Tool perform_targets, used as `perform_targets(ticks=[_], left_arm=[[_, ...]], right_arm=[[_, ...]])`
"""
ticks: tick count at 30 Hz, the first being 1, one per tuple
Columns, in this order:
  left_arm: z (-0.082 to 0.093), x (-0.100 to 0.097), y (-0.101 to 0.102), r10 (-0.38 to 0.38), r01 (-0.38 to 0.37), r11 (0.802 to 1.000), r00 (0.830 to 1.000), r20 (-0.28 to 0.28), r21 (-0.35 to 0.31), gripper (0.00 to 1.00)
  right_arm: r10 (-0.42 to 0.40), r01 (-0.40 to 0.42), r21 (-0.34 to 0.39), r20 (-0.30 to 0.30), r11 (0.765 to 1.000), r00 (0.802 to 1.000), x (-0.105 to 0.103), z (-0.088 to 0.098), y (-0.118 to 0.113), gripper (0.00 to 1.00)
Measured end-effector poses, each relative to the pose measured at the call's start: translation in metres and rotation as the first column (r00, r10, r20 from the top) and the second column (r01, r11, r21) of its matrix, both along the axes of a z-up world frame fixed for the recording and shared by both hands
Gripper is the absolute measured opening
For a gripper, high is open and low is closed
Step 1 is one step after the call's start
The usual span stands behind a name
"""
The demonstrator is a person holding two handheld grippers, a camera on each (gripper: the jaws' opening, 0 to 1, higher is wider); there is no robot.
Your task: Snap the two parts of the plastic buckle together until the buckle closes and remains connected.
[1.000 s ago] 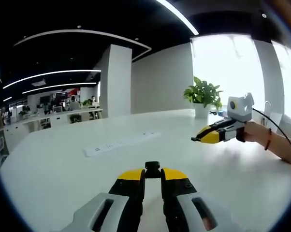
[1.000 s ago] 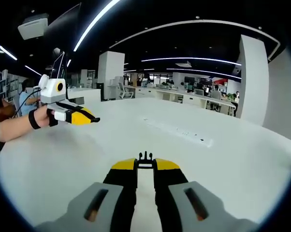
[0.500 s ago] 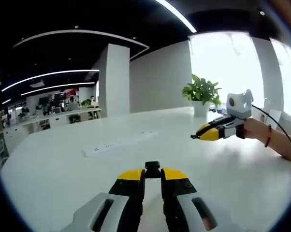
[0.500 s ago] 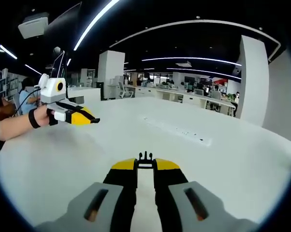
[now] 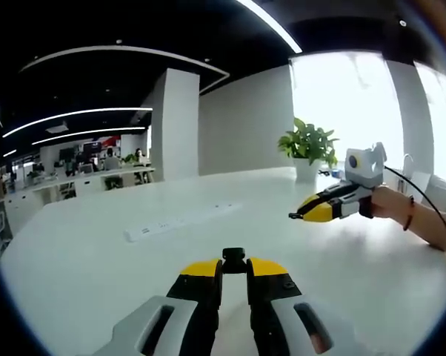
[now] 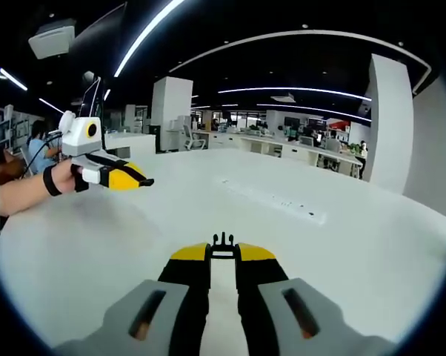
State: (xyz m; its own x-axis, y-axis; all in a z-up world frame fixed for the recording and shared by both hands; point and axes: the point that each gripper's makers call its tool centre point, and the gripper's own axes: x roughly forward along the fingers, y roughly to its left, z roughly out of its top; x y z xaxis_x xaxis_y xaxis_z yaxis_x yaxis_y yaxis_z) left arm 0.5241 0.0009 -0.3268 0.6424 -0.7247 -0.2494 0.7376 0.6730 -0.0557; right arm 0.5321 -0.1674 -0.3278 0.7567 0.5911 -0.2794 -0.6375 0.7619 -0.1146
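In the left gripper view my left gripper (image 5: 234, 267) rises from the bottom, its yellow-tipped jaws shut on a small black buckle part (image 5: 233, 256). In the right gripper view my right gripper (image 6: 223, 253) is likewise shut on the other black buckle part (image 6: 222, 242), whose short prongs stick out past the tips. Each gripper also appears in the other's view, held above the table: the right gripper (image 5: 312, 212) at the right, the left gripper (image 6: 127, 179) at the left. The two stand well apart, tips pointing toward each other.
A wide white table (image 5: 97, 259) lies under both grippers. A white power strip (image 5: 182, 220) rests on it, also seen as the power strip (image 6: 276, 201). A potted plant (image 5: 310, 146) stands at the far edge. A person's hand (image 5: 390, 204) and forearm (image 6: 19, 194) hold the grippers.
The right gripper has drifted slightly left in the left gripper view. Both buckle parts stay gripped; little else differs.
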Motion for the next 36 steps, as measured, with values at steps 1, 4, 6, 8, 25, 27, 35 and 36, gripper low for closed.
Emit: perform_targets(ticks=[1,4,6,8,25,27,35,36], left_arm=[[0.0,-0.001,0.0,-0.001,0.001,1.0,1.0,0.001,0.001,0.12],[-0.001,0.0,0.0,-0.009,0.009,1.0,1.0,0.013,0.027,0.12],[-0.002,0.0,0.0,-0.01,0.009,1.0,1.0,0.01,0.026,0.12],[-0.002,0.0,0.0,-0.012,0.011,1.0,1.0,0.009,0.028,0.12],[-0.006,-0.009,-0.003,-0.036,0.035,0.998,0.999,0.007,0.058,0.12],[-0.007,-0.009,-0.002,-0.031,0.03,0.997,0.999,0.008,0.069,0.12],[-0.005,-0.011,0.0,-0.031,0.032,0.999,0.999,-0.008,0.042,0.12],[-0.005,-0.012,0.001,-0.031,0.031,0.999,0.999,-0.009,0.043,0.12]], right_arm=[[-0.001,0.001,0.003,0.004,1.0,1.0,0.0,0.001,-0.001,0.11],[-0.001,0.001,0.005,0.009,1.0,1.0,-0.001,0.002,-0.001,0.11],[-0.004,0.005,-0.012,0.011,1.0,1.0,0.0,0.002,-0.004,0.11],[-0.004,0.004,0.002,0.013,1.0,1.0,0.0,0.004,-0.005,0.11],[-0.01,0.01,0.011,0.008,1.0,1.0,-0.005,0.003,-0.004,0.11],[-0.011,0.011,0.007,0.002,1.0,1.0,-0.005,0.001,-0.004,0.11],[-0.008,0.008,0.001,0.005,1.0,1.0,-0.005,0.002,-0.001,0.11],[-0.008,0.009,-0.005,0.004,1.0,1.0,-0.006,0.001,-0.001,0.11]])
